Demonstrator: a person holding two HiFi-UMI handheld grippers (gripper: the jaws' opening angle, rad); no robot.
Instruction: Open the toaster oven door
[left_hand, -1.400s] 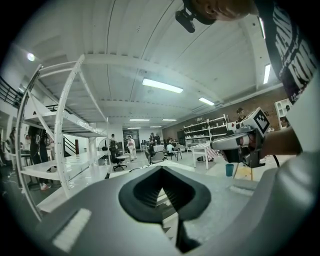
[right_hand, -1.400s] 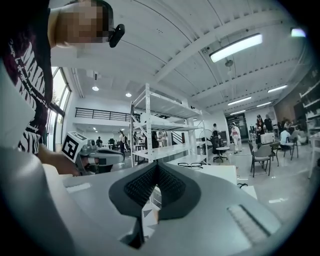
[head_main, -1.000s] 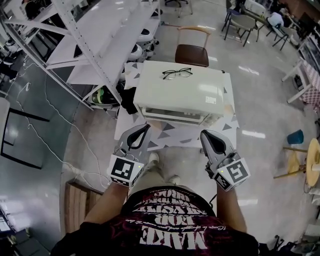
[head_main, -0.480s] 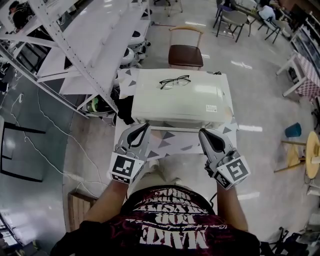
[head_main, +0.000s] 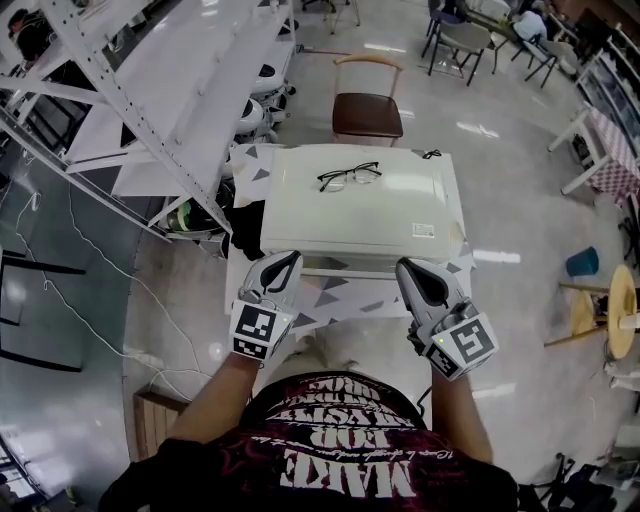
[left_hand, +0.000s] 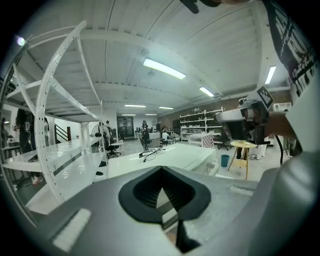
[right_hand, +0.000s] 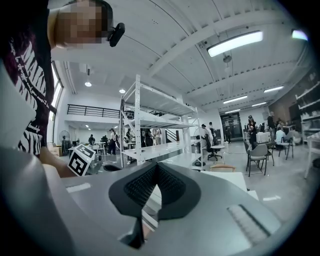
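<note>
Looking steeply down into a big open workroom with a glossy pale floor (head_main: 520, 180).

Passing, at far left, tall white shelving (head_main: 150, 90) of perforated steel uprights and flat boards, with a slatted wooden crate (head_main: 155, 405) lower down on the floor.

Holding the left gripper (head_main: 293, 255), a grey moulded shell with black ribbed pads and a square-marker cube, just before the front left corner of the toaster oven (head_main: 360, 210). Pressing its jaws together at the tips, clamping nothing. Not showing whether it touches the oven.

Facing the toaster oven at centre: a smooth cream box with rounded corners, sitting on a small bench (head_main: 340, 292) draped in white cloth printed with grey triangles. Running its long axis left to right, turning its front and door toward the person, the door lying flush and closed. Bearing thin black-framed glasses (head_main: 348, 176) on its flat top.

Noting beyond it a chair (head_main: 366, 105) with a brown seat and a bent wooden back.

Holding the right gripper (head_main: 401, 266), matching in make, just before the front right corner, jaws likewise closed on nothing.

Ending at far right with a blue bucket (head_main: 583, 262) and a round wooden stool (head_main: 612, 310).
</note>
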